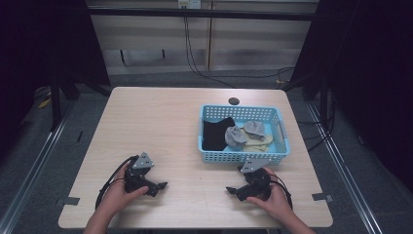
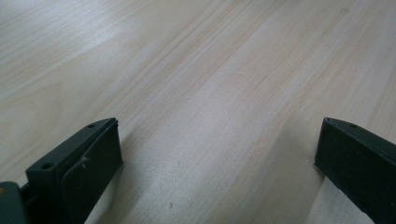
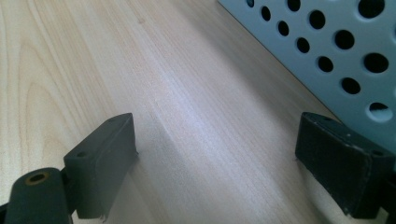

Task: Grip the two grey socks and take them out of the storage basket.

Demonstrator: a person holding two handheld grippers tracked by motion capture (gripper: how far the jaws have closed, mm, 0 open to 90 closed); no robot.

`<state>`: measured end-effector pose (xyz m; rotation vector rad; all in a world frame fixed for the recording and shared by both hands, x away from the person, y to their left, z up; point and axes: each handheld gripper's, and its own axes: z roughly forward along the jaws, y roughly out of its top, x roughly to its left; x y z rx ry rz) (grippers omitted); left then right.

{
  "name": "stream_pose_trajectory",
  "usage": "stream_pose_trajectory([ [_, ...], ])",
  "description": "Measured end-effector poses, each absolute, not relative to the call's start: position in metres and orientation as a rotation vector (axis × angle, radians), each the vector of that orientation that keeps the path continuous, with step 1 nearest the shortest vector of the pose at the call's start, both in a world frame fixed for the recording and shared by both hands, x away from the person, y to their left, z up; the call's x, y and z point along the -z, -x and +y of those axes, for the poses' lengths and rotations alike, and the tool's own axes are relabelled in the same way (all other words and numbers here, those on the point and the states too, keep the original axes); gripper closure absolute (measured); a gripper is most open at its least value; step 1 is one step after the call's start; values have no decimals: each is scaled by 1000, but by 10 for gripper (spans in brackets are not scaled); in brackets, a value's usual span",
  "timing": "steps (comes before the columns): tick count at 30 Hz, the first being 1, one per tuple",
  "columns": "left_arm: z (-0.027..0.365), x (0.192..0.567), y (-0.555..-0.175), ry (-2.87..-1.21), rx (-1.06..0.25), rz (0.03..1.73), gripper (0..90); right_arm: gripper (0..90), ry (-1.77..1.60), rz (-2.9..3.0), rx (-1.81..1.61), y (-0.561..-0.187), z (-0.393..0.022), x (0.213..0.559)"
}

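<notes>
1. Here, the blue basket (image 1: 243,157) of cloths sits toward the table's (image 1: 160,122) right edge.
2. Just before its near wall, the right gripper (image 1: 233,191) rests, jaws wide and empty.
3. Near the front-left corner, the left gripper (image 1: 161,185) rests likewise.

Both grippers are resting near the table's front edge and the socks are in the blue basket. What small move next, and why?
Probably lift the right gripper toward the blue basket, over its near wall. Its jaws stand open with nothing between them, it lies just in front of the basket, and the grey socks lie inside. The left gripper, also open and empty, is farther off.
</notes>
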<state>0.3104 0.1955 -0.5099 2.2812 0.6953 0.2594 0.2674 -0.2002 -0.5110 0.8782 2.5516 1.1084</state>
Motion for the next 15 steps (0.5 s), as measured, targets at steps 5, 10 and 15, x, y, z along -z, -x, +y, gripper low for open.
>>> stream_pose_trajectory([
  [5, 195, 510, -310, -2274, -260, 702, 0, 120, -879, 2553, -1107, -267, -201, 511],
  [10, 195, 510, -310, -2273, -258, 703, 0, 142, -901, 2582, -1079, -268, -201, 507],
  [15, 195, 510, -310, -2273, -259, 702, 0, 144, -954, 2683, -1002, -273, -204, 496],
])
